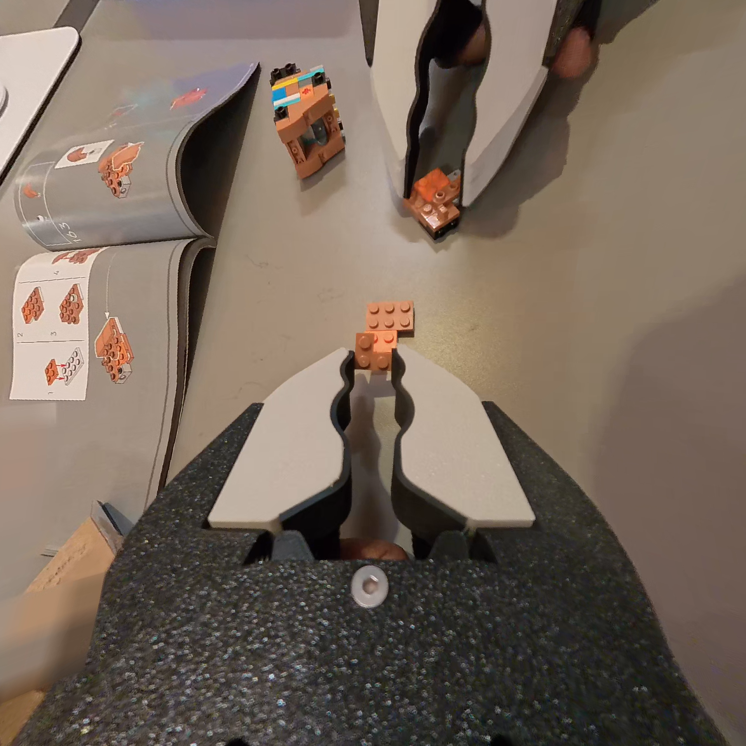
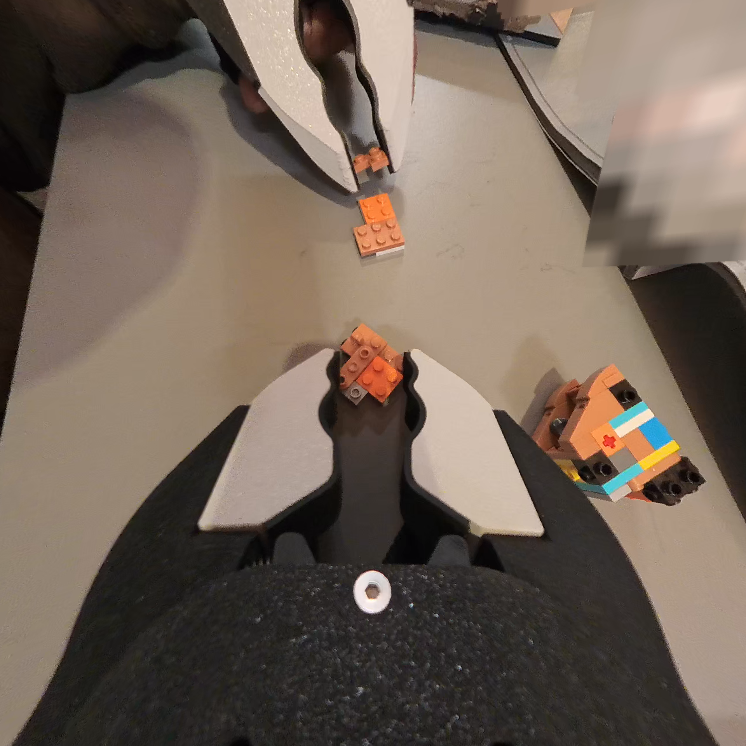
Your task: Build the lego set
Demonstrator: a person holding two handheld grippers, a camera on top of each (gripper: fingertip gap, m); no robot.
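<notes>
My left gripper (image 1: 373,359) is shut on a small brown plate (image 1: 370,354) and holds it just above the grey table. Right in front of it lies a brown plate joined to an orange plate (image 1: 389,319). The right wrist view shows this pair (image 2: 378,228) with the left gripper (image 2: 373,173) and its plate (image 2: 371,160) behind it. My right gripper (image 2: 369,361) is shut on a small brown, orange and grey sub-assembly (image 2: 369,371), tilted. The left wrist view shows that gripper (image 1: 436,200) and the sub-assembly (image 1: 438,202) low over the table at the far right.
A larger brown model with blue, yellow and black parts (image 1: 306,121) lies on its side on the table, to the right of my right gripper (image 2: 613,448). An open instruction booklet (image 1: 121,193) lies at the left. A white object (image 1: 32,80) and cardboard (image 1: 72,565) sit at the left edge. About 9 cm separates my left fingertips from my right.
</notes>
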